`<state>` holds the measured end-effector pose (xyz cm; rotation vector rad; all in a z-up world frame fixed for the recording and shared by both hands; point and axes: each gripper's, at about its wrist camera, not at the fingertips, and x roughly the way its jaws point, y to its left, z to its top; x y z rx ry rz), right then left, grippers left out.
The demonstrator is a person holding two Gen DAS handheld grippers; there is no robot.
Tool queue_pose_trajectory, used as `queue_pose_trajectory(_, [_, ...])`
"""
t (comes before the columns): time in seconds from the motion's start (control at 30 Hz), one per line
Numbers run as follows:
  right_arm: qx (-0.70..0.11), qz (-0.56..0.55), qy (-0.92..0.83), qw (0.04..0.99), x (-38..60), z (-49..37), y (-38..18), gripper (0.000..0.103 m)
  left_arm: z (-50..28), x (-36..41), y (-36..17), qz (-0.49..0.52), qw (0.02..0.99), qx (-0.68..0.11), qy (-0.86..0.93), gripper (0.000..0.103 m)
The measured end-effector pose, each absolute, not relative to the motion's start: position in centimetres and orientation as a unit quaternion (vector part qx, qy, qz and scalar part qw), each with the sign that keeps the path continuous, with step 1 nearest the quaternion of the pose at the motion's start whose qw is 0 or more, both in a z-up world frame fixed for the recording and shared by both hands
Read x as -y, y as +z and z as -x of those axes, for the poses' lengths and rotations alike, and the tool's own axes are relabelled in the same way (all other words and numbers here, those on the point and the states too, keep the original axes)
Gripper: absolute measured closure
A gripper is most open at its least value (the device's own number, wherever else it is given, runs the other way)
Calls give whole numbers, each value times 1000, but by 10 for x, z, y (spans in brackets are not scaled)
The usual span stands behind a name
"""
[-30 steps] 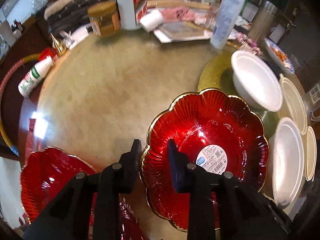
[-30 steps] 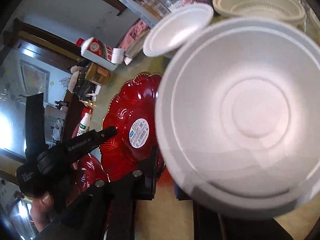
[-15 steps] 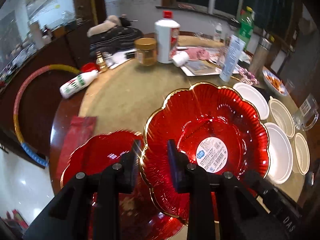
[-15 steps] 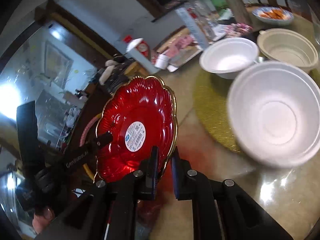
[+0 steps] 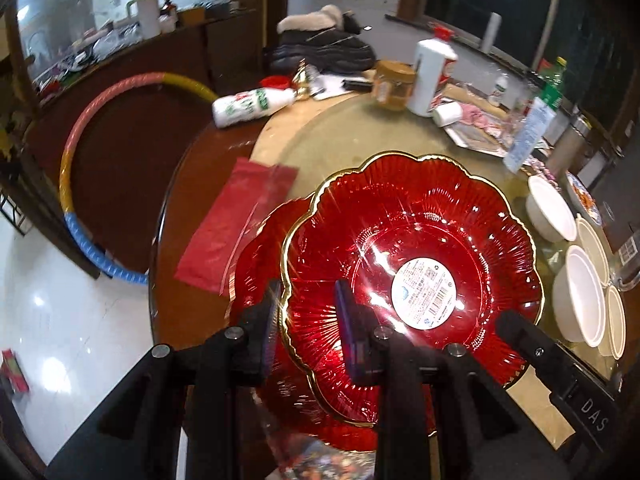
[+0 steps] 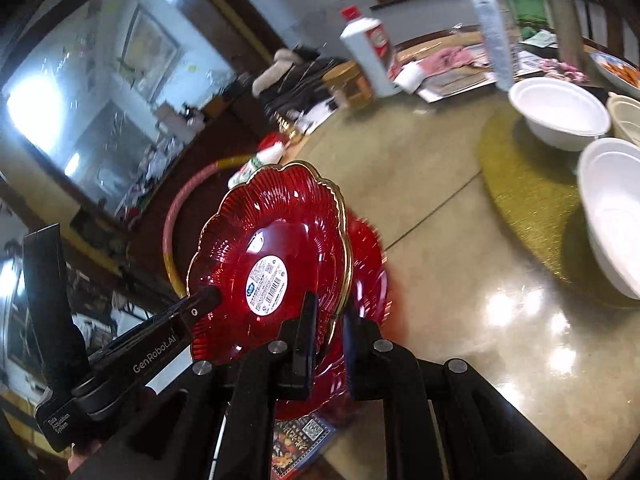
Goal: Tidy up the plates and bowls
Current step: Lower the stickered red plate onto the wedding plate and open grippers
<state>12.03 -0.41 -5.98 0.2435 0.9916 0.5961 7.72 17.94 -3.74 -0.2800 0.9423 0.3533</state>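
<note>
The glossy red scalloped plate with a gold rim (image 5: 412,276), a round white label at its centre, has come off the beige table (image 5: 340,140) and now hangs over a second red plate (image 5: 256,272), so stacking looks close. The left gripper (image 5: 306,320) and right gripper (image 6: 330,328) are each clamped on its rim, at opposite sides. The white foam bowls (image 6: 560,112) sit well apart.

Dim warm room; glare sparkles on the red plate (image 5: 412,280), bright window upper left, fisheye edges dark, background blurred.
</note>
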Motion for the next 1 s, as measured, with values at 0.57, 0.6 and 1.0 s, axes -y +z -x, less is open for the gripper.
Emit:
queue_pose_trajectory(0.57, [-525,-50,258,810,-26,-130,-91,88,-82,-186,-76,131,839,-499,174,79])
queue_pose_trajectory(0.6, [-526,-46,258,809,-27,-130,-90,88,-82,-186,-77,130,838,-501,175,78])
queue_pose_trajectory(1.0, [-534,-23,265,803,-36,-127,-83,55,-80,-184,-71,150,837,-503,152,56])
